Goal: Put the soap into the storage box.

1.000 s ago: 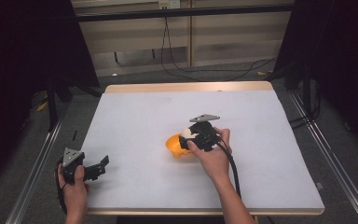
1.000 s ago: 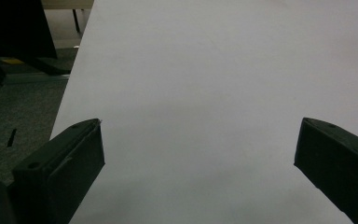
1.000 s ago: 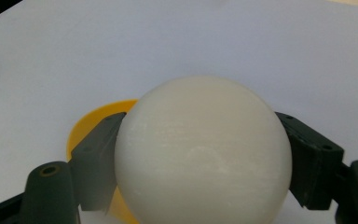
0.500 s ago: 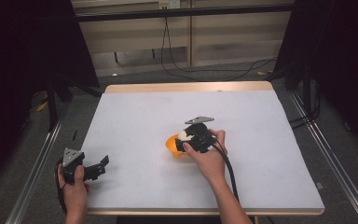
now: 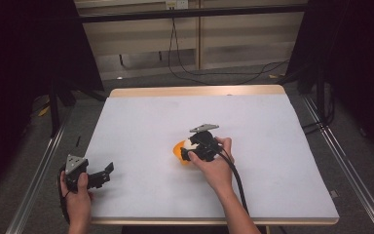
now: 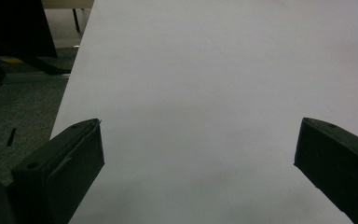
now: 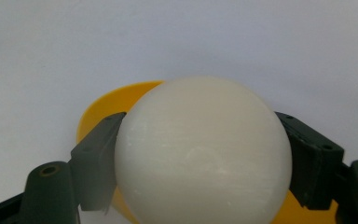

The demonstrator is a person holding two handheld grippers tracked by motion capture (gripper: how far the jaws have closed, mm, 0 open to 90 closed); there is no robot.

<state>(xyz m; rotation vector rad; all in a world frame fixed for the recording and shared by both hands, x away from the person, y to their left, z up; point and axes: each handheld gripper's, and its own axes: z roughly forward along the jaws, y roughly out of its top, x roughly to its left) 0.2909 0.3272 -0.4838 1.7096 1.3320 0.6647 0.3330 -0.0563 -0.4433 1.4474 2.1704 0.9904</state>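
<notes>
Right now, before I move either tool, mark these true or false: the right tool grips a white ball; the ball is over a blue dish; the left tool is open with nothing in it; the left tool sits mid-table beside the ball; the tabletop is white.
1. The right tool grips a white ball. True: both jaws press its sides.
2. The ball is over a blue dish. False: the dish behind and under it is yellow-orange.
3. The left tool is open with nothing in it. True.
4. The left tool sits mid-table beside the ball. False: it is at the near left corner of the table, apart from the ball.
5. The tabletop is white. True.
</notes>
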